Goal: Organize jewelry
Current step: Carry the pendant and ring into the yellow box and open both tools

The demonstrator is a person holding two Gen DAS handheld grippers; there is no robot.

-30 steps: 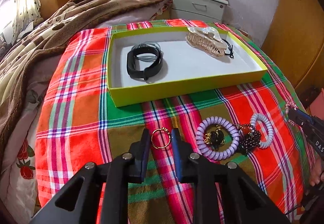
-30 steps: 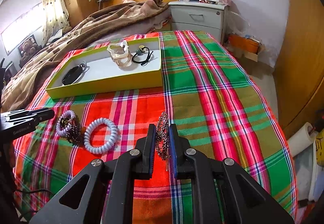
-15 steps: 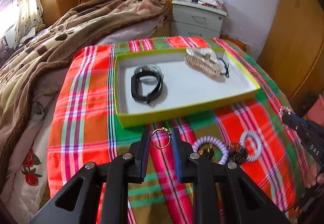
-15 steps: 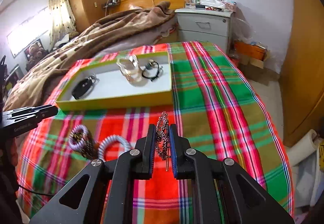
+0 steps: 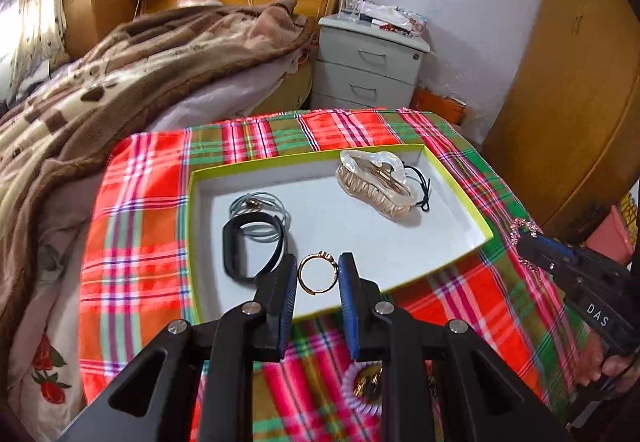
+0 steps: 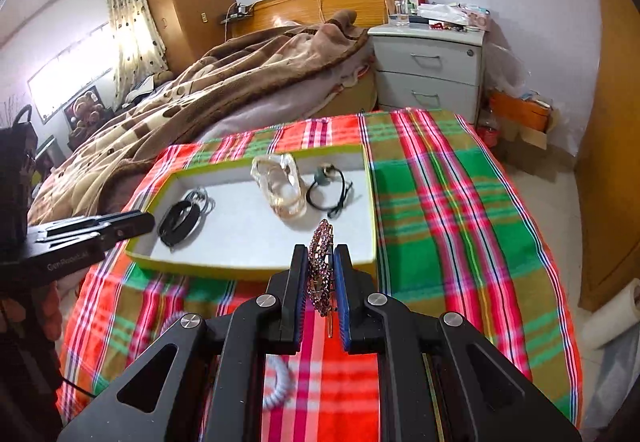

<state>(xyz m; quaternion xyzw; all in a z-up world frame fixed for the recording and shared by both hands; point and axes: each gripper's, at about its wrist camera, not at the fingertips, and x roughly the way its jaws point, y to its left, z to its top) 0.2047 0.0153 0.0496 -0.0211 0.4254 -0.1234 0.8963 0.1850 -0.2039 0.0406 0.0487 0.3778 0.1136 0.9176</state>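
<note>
My left gripper point(image 5: 318, 272) is shut on a thin gold ring point(image 5: 317, 276), held in the air over the near edge of the yellow-rimmed white tray point(image 5: 456, 264). My right gripper point(image 6: 320, 262) is shut on a purple rhinestone hair clip point(image 6: 320, 274), raised just before the tray point(image 6: 256, 272). In the tray lie a black band point(image 5: 240, 242) point(image 6: 178, 220), grey hair ties point(image 5: 260, 218), a clear claw clip point(image 5: 376, 182) point(image 6: 280, 188) and a black elastic point(image 6: 328, 190). The right gripper point(image 5: 520, 238) with the clip also shows at the right of the left wrist view.
A plaid cloth point(image 6: 440, 202) covers the table. A lilac coil hair tie point(image 5: 360, 382) and a white coil tie point(image 6: 280, 382) lie on it near me. A bed with a brown blanket point(image 5: 120, 82) stands left, a grey nightstand point(image 6: 428, 70) behind, wooden wardrobes at the right.
Both grippers have risen and moved forward toward the tray, each carrying its piece. The coil ties have dropped to the bottom of both views.
</note>
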